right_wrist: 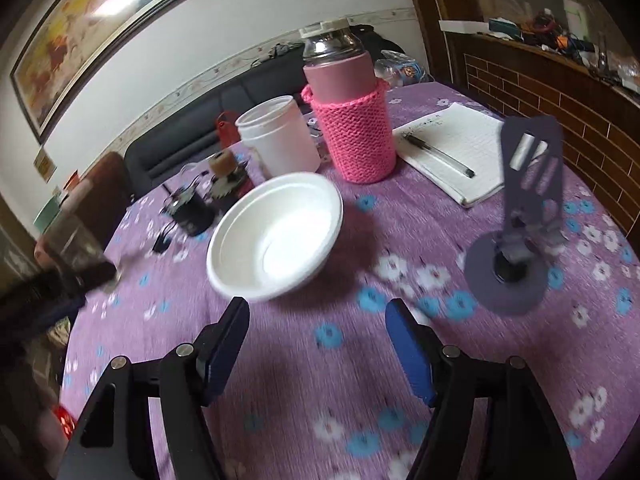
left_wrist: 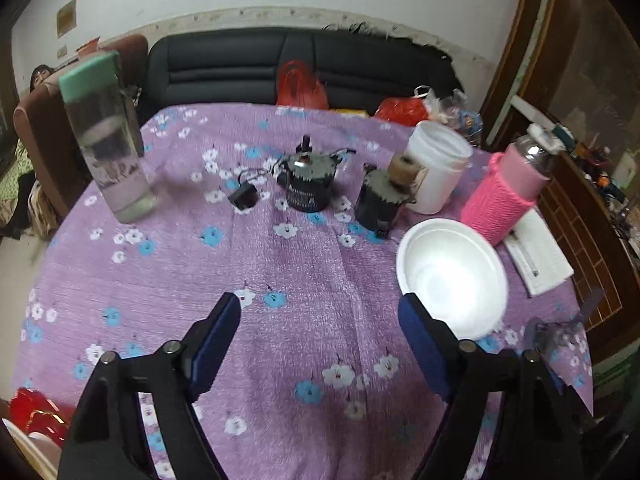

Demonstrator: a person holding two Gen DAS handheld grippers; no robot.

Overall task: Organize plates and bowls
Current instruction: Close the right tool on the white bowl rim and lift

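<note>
A white foam bowl [left_wrist: 452,276] rests upright on the purple flowered tablecloth [left_wrist: 280,264], right of centre in the left wrist view. My left gripper [left_wrist: 320,312] hovers open over bare cloth, its right finger just in front of the bowl's near rim; nothing lies between its blue pads. In the right wrist view the same bowl [right_wrist: 276,236] sits just beyond my right gripper [right_wrist: 318,316], which is open and empty above the cloth [right_wrist: 320,360]. No plates show in either view.
Behind the bowl stand a white plastic jar [left_wrist: 438,166], a bottle in a pink knitted sleeve [right_wrist: 352,120], two small black motors [left_wrist: 308,182] and a clear green-lidded bottle [left_wrist: 108,136]. A notepad with pen [right_wrist: 452,152] and a purple phone stand [right_wrist: 516,224] lie to the right.
</note>
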